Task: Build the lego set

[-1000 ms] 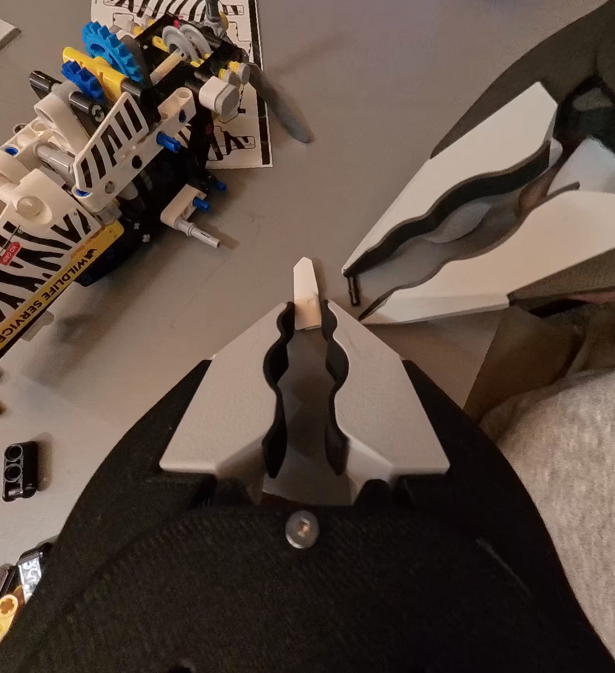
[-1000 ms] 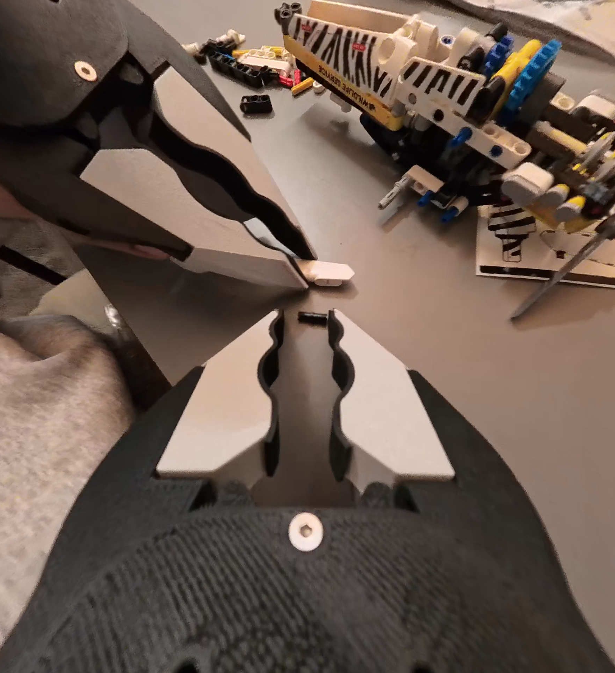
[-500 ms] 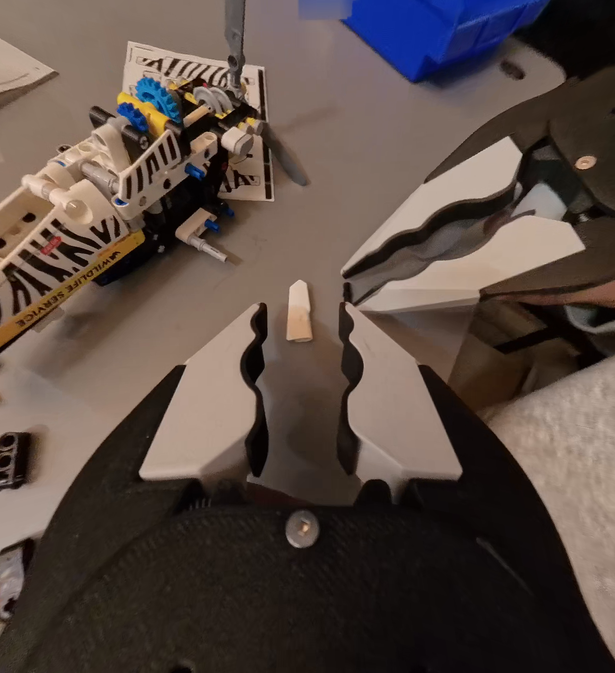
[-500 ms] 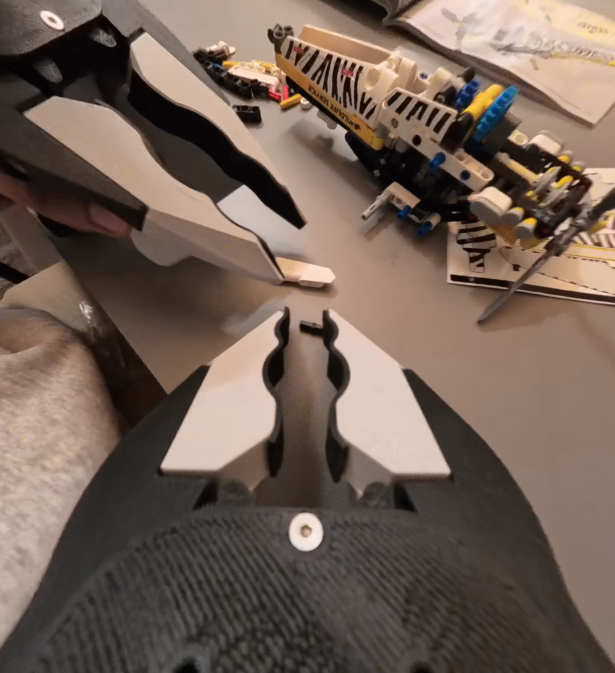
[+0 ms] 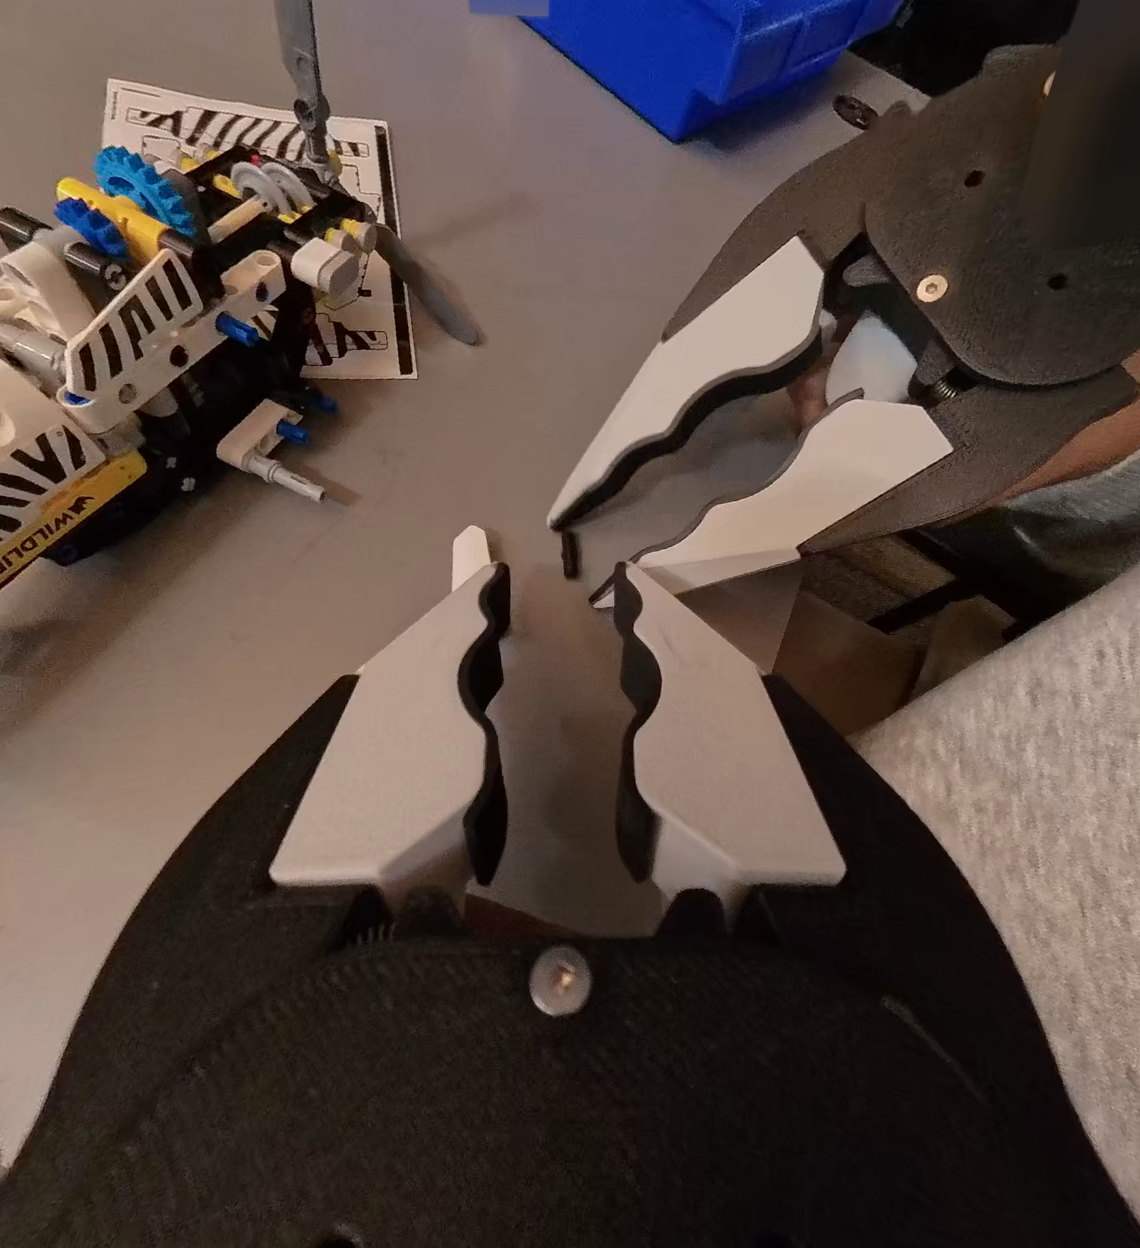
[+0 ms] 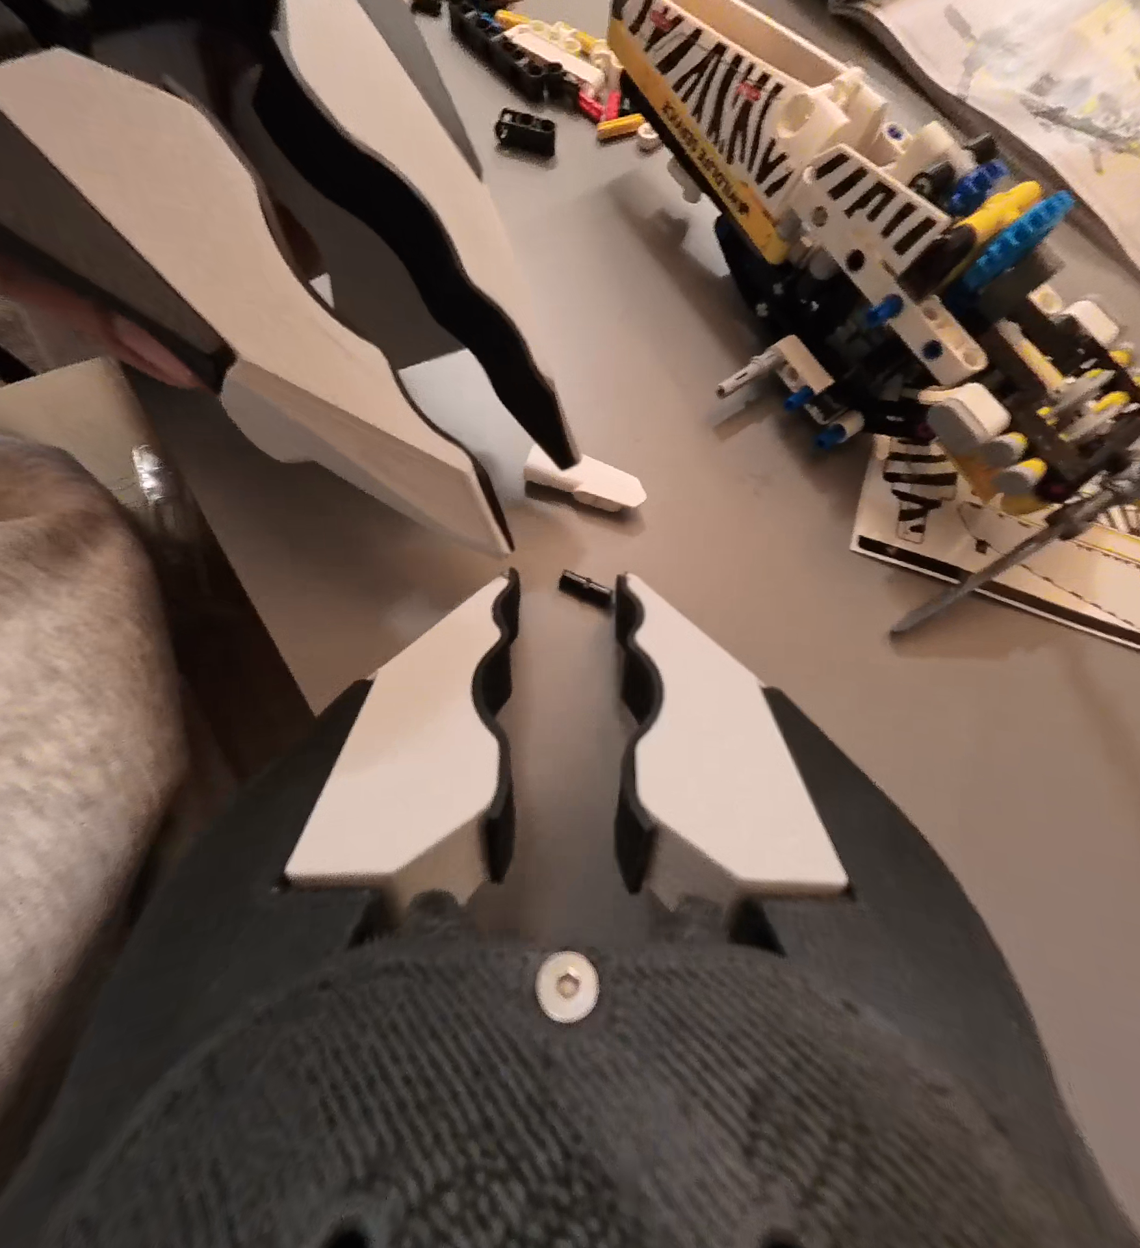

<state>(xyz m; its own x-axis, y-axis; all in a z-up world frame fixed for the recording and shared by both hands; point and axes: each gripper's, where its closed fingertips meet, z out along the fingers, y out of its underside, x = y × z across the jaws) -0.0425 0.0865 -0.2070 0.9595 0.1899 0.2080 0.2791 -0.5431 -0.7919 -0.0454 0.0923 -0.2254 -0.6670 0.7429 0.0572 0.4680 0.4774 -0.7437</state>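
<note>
Both grippers gape empty, left gripper (image 5: 564, 574) by the white piece (image 6: 587, 481), right gripper (image 6: 564, 581) w/ the tiny black pin (image 6: 584, 586) at its tips; closing off-centre prob. flicks the pin away across the table (image 6: 891, 878), far from the half-built model (image 6: 891, 270).

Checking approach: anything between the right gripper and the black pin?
Nothing visible. The black pin lies on bare table just ahead of the open right gripper. The white piece and left gripper sit beyond it.
</note>
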